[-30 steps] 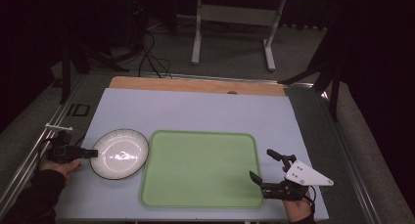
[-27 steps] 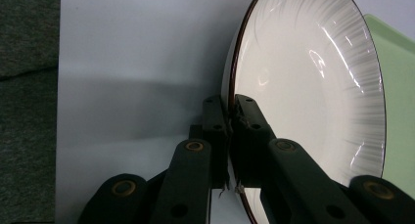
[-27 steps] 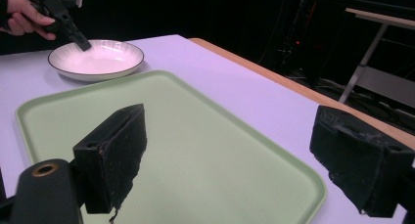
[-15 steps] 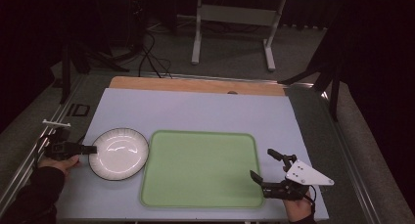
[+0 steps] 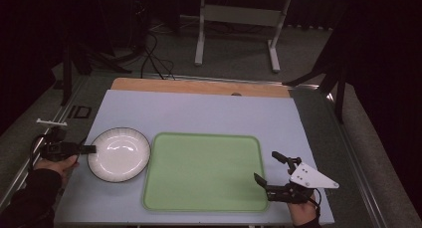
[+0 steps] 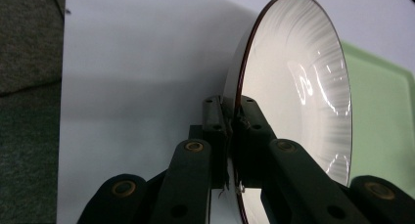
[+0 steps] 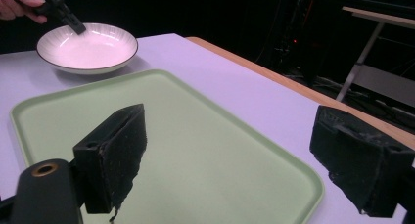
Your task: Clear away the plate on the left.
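Plate (image 5: 119, 154) slid leftward off tray (image 5: 204, 171), gripped by left gripper (image 5: 88, 149); no legible writing.

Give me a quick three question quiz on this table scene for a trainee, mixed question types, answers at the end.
1. True or false: the left gripper is clamped on the rim of the white plate.
2. The right gripper is: A) holding the plate, B) open over the green tray's edge, C) shut on a cup.
3. Fill in: the plate sits to the ___ of the green tray in the high view.

Key: 1 true; 2 B; 3 left.
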Available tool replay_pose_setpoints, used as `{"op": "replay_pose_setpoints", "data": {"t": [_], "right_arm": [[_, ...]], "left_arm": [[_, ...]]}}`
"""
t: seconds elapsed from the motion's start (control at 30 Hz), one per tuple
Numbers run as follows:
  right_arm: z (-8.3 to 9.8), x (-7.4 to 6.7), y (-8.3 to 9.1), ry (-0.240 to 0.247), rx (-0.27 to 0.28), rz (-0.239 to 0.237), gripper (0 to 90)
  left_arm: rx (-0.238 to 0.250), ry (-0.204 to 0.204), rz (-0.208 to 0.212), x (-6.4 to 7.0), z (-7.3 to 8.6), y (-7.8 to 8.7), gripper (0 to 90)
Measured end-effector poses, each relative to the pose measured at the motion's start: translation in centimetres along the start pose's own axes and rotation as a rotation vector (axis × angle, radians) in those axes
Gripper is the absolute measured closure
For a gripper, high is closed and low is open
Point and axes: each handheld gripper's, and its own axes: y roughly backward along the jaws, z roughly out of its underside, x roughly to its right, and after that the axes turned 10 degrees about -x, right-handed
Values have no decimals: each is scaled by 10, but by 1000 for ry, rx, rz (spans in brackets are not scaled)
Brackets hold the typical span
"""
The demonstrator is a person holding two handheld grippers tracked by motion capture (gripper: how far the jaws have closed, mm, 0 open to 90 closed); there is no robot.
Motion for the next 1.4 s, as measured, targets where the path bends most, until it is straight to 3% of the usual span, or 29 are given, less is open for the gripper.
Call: {"op": "replay_pose_setpoints", "data": {"t": [0.33, 0.57, 0.73, 0.93, 1.1, 1.17, 1.37, 1.4], "right_arm": [[0, 1, 0, -5, 4, 0, 135], [1, 1, 0, -8, 5, 2, 135], [0, 1, 0, -5, 5, 2, 135], [0, 1, 1, -6, 7, 0, 134], [0, 2, 2, -3, 12, 2, 134], [0, 2, 2, -4, 12, 2, 134], [-1, 2, 3, -8, 15, 1, 132], [-1, 2, 3, -8, 15, 1, 132]], "left_arm": [[19, -13, 23, 18, -5, 8, 854], [11, -54, 15, 36, -9, 12, 854], [2, -85, 33, 47, -12, 13, 854], [-9, -109, 42, 66, -16, 6, 854], [-36, -157, 56, 85, -21, -3, 853], [-36, -157, 56, 85, -21, -3, 854], [-63, -209, 76, 113, -28, -16, 854], [-63, -209, 76, 113, -28, -16, 853]]}}
